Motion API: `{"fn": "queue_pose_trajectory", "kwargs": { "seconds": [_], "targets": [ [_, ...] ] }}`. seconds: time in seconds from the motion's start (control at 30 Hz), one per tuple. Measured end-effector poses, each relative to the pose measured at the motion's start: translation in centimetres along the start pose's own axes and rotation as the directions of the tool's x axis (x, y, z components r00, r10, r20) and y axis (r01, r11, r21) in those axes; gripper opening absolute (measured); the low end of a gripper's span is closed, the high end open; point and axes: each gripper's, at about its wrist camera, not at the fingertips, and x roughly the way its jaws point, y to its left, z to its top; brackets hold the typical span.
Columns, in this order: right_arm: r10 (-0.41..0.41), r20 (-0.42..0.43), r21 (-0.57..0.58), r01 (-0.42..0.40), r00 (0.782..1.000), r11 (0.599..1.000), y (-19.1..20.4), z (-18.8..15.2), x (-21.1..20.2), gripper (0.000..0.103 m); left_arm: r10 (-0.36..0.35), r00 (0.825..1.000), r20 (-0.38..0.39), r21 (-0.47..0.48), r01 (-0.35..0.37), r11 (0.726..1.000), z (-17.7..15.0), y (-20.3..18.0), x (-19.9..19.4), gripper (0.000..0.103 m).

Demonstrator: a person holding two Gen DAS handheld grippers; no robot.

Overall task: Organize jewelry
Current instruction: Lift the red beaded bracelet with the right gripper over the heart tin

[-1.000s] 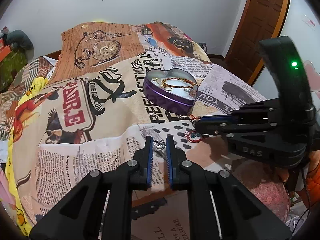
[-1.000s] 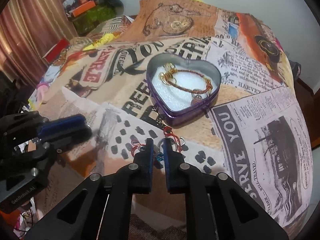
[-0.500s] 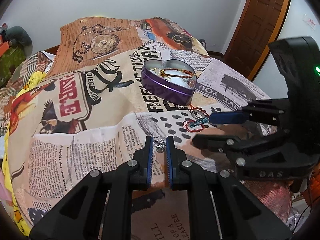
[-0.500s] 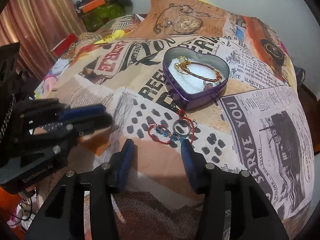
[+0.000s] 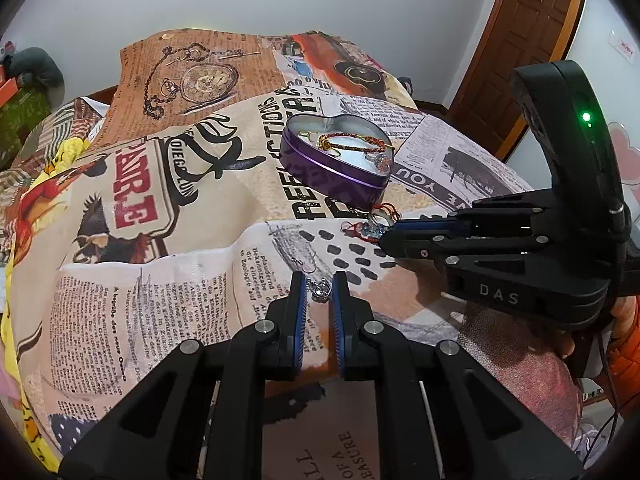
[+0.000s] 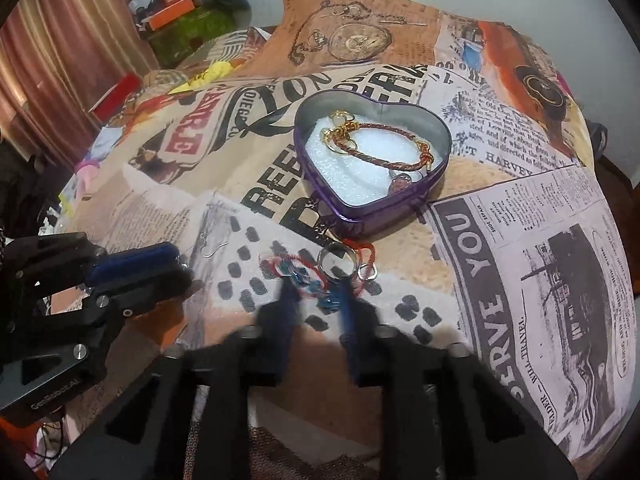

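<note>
A purple heart-shaped tin [image 6: 436, 184] [image 5: 320, 168] lies on the printed cloth and holds a braided red-gold bracelet [image 6: 384, 158] and a small charm. In front of it lies a red cord bracelet with blue beads [image 6: 296, 272] and silver rings [image 6: 338, 264]. My right gripper [image 6: 318, 290] is open, blurred, its fingers either side of the blue beads. My left gripper [image 5: 319, 286] is nearly shut around a small silver earring [image 5: 320, 289]. The right gripper shows in the left wrist view [image 5: 390, 236], tips at the cord bracelet [image 5: 362, 230].
A silver ear hook [image 6: 214, 250] lies on the cloth left of the bracelet. The left gripper [image 6: 132, 276] shows at the right wrist view's left. A wooden door [image 5: 520, 40] stands behind. Clutter and curtains [image 6: 60, 60] are at the far left.
My right gripper opened, then moved forward onto the cord bracelet, its fingers narrowing around the blue beads. My left gripper stayed put around the earring.
</note>
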Motion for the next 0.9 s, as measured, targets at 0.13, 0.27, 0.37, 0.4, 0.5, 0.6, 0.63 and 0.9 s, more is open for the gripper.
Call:
{"fn": "queue_pose_trajectory", "kwargs": {
  "seconds": [0.13,0.27,0.37,0.4,0.5,0.6,0.63,0.9],
  "targets": [
    [-0.014,0.016,-0.003,0.014,1.0,1.0,0.0,-0.1,-0.2,0.007,0.003,1.0,0.008,0.004,-0.003,1.0,0.1,-0.2,-0.5,0.011],
    [-0.016,0.045,0.002,0.016,0.999,1.0,-0.1,-0.2,-1.1,0.007,0.008,1.0,0.021,0.013,-0.009,1.0,0.5,-0.4,-1.2,0.011],
    [-0.015,0.073,0.011,0.014,0.997,1.0,-0.2,-0.3,-2.0,0.007,0.012,0.999,0.035,0.016,-0.012,1.0,0.9,-0.6,-1.9,0.011],
    [-0.014,0.081,0.013,0.013,0.997,1.0,-0.3,-0.4,-2.4,0.007,0.013,0.999,0.043,0.015,-0.013,1.0,1.0,-0.6,-2.1,0.011],
    [-0.017,0.103,0.014,0.015,0.995,1.0,-0.3,-0.4,-3.2,0.007,0.014,0.998,0.058,0.012,-0.015,1.0,1.3,-0.7,-2.7,0.011],
    [-0.019,0.132,0.017,0.017,0.991,1.0,-0.5,-0.1,-4.2,0.007,0.018,0.997,0.069,0.016,-0.019,1.0,1.7,-1.0,-3.2,0.011],
    [-0.022,0.141,0.019,0.019,0.99,1.0,-0.5,-0.1,-4.5,0.007,0.02,0.997,0.073,0.02,-0.021,1.0,1.9,-1.2,-3.3,0.011],
    [-0.035,0.233,0.042,0.026,0.972,0.999,-1.3,0.9,-7.4,0.007,0.024,0.993,0.116,0.042,-0.029,0.999,3.8,-2.1,-4.0,0.011]
  ]
}}
